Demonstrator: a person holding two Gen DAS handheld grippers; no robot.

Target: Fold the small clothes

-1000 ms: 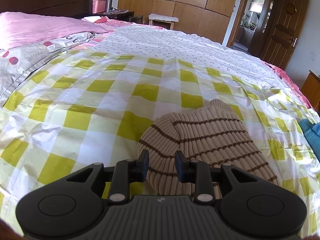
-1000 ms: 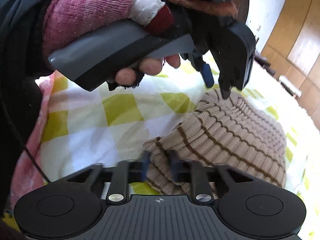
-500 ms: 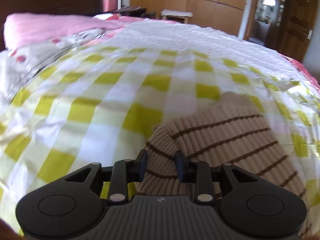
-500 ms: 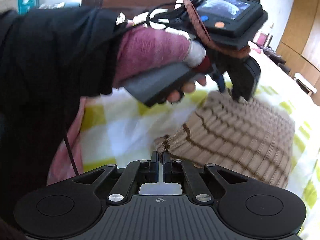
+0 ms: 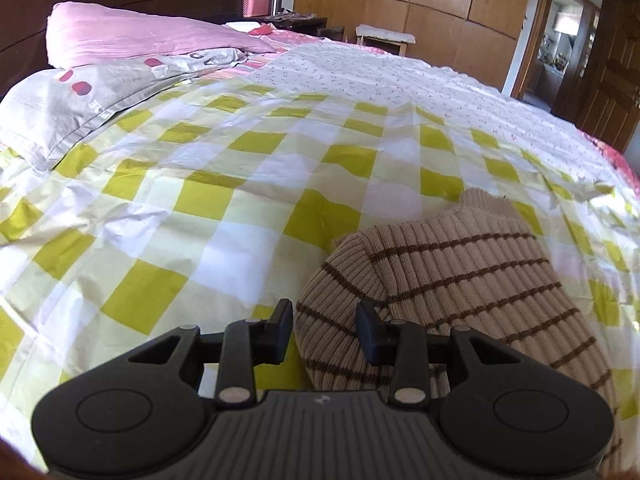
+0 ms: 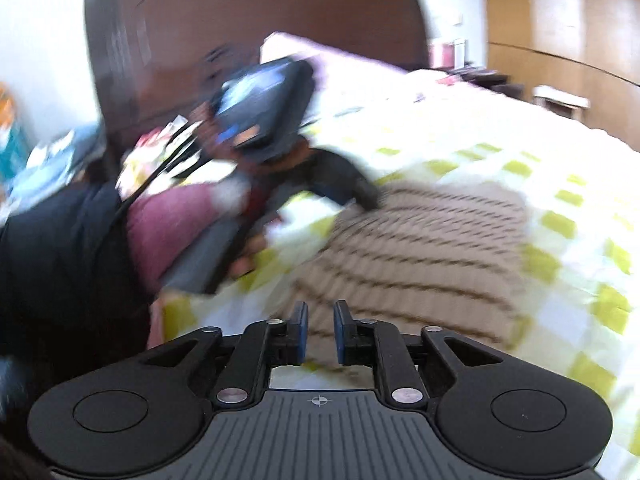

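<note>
Here the striped sweater (image 5: 460,280) lies folded into a compact bundle on the checked sheet (image 5: 200,200) of the bed, near the person's side, with the pillows (image 5: 132,44) well beyond it. The fold itself looks done, and the step in hand seems to be letting go. The left gripper (image 5: 325,330) sits low at the near corner of the bundle; its jaws have just been opening and now stand partly apart, a roll of knit between them, the pads seemingly no longer pinching it. The right gripper (image 6: 320,330) is off the cloth, its jaws narrowly parted after just opening, with nothing between them; that view is blurred. The next move likely calls for lifting the left gripper clear without dragging the corner loose.
</note>
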